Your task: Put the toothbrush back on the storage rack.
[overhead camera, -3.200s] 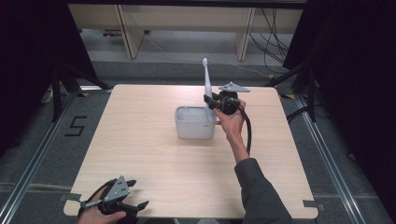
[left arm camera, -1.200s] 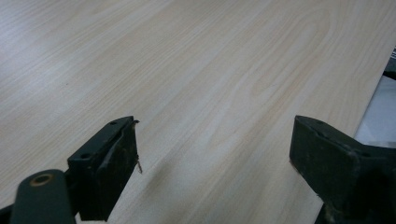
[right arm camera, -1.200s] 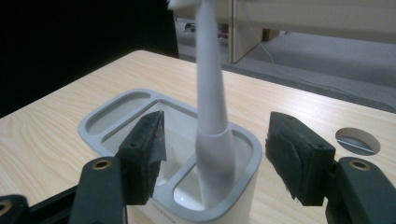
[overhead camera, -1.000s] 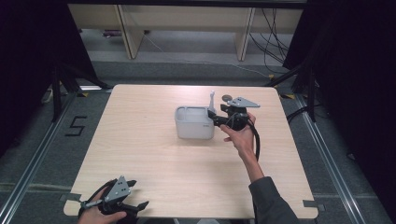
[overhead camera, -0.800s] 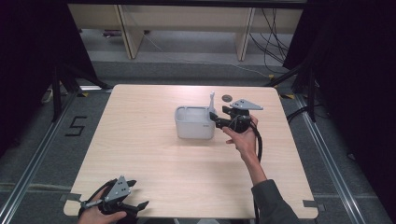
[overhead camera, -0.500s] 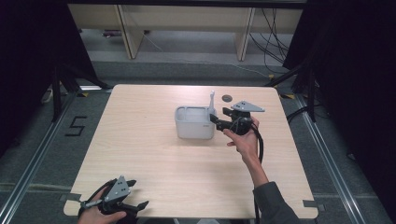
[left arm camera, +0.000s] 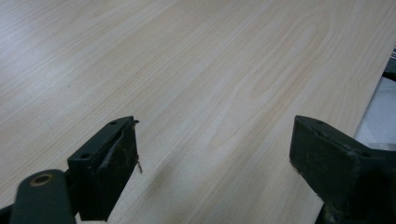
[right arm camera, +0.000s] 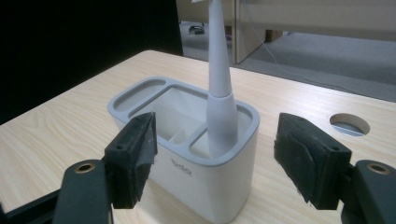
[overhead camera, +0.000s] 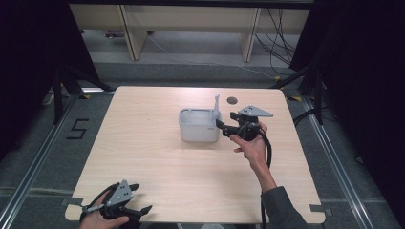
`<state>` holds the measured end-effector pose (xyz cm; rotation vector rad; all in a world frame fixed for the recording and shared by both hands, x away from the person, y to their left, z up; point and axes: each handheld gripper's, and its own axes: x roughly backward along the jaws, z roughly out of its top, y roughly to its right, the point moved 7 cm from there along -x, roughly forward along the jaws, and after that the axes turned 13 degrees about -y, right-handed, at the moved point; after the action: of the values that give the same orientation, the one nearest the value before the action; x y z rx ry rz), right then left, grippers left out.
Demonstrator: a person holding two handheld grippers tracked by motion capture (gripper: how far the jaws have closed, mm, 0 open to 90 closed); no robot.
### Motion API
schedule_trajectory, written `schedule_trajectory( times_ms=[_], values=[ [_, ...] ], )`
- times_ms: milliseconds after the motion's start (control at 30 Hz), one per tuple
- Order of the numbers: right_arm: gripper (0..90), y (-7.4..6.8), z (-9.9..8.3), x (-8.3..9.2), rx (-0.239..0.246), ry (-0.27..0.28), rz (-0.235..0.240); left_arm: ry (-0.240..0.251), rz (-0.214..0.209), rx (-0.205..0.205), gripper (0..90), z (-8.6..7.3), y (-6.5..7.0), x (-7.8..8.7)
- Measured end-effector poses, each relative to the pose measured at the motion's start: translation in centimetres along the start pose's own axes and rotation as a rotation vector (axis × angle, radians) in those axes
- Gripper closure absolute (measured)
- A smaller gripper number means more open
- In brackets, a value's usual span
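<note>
A grey holder (overhead camera: 199, 126) with several compartments stands mid-table. A white toothbrush (overhead camera: 216, 104) stands upright in its right-hand compartment, free of any grip. My right gripper (overhead camera: 225, 119) sits just right of the holder and points at it. Its jaws have just been opening and nothing is between them. In the right gripper view the toothbrush (right arm camera: 220, 107) rises from the holder (right arm camera: 187, 172) just beyond my open right gripper (right arm camera: 215, 158). My left gripper (overhead camera: 143, 198) rests at the table's front left edge. In the left gripper view my left gripper (left arm camera: 215, 154) is open over bare wood.
A round cable hole (overhead camera: 232, 100) lies in the table (overhead camera: 157, 157) behind the right gripper, and it also appears in the right gripper view as the hole (right arm camera: 349, 124). Dark curtains flank the table. Shelving and cables stand on the floor beyond its far edge.
The right gripper brought the toothbrush down from above into the holder, let go of it, and has drawn back slightly to the right. The left gripper has stayed put.
</note>
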<state>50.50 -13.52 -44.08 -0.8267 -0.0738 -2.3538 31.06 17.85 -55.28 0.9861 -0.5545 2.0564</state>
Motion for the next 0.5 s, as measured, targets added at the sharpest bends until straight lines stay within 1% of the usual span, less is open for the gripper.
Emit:
schedule_trajectory(
  times_ms=[33,67,100,133,167,200,233,267,300,333,400,433,500],
  values=[
    [30.5,0.1,0.0,0.1,0.023,-0.002,-0.003,-0.004,0.003,-0.004,14.7,0.0,0.0,0.0],
    [30.3,0.1,0.0,0.1,0.029,-0.004,0.001,-0.002,0.003,0.000,14.7,0.0,0.0,0.0],
    [30.3,0.1,-0.1,0.2,0.028,-0.005,-0.003,-0.004,0.003,-0.003,14.7,0.0,0.0,0.0],
    [30.3,0.1,-0.2,0.3,0.024,-0.009,0.005,0.000,0.001,-0.001,14.7,0.0,0.0,0.0],
    [30.2,0.2,-0.2,0.4,0.035,0.005,-0.005,0.000,0.001,-0.001,14.7,0.0,0.0,0.0],
    [30.1,0.0,-0.3,0.5,0.007,-0.004,0.014,0.000,0.001,-0.001,14.7,0.0,0.0,0.0],
    [30.1,0.1,-0.4,0.6,0.013,-0.004,-0.001,0.001,0.002,-0.002,14.7,0.0,0.0,0.0],
    [30.0,0.0,-0.5,0.6,0.007,-0.011,0.000,0.002,0.003,-0.002,14.7,0.0,0.0,0.1],
    [30.0,0.2,-0.5,0.7,0.035,0.002,-0.005,0.002,0.005,0.000,14.7,0.0,0.0,0.1],
    [30.0,0.0,-0.7,0.7,0.013,-0.009,0.009,0.000,0.006,-0.003,14.7,0.0,0.0,0.1],
    [29.5,0.1,-0.8,0.8,0.036,-0.003,-0.003,0.001,0.006,-0.002,14.7,0.0,0.0,0.1],
    [29.4,-0.1,-1.0,1.0,0.014,-0.022,0.001,0.002,0.004,-0.002,14.7,0.0,0.0,0.1],
    [29.3,0.0,-1.1,1.1,0.026,-0.017,0.000,0.001,0.004,-0.002,14.7,0.0,0.0,0.1]
  ],
)
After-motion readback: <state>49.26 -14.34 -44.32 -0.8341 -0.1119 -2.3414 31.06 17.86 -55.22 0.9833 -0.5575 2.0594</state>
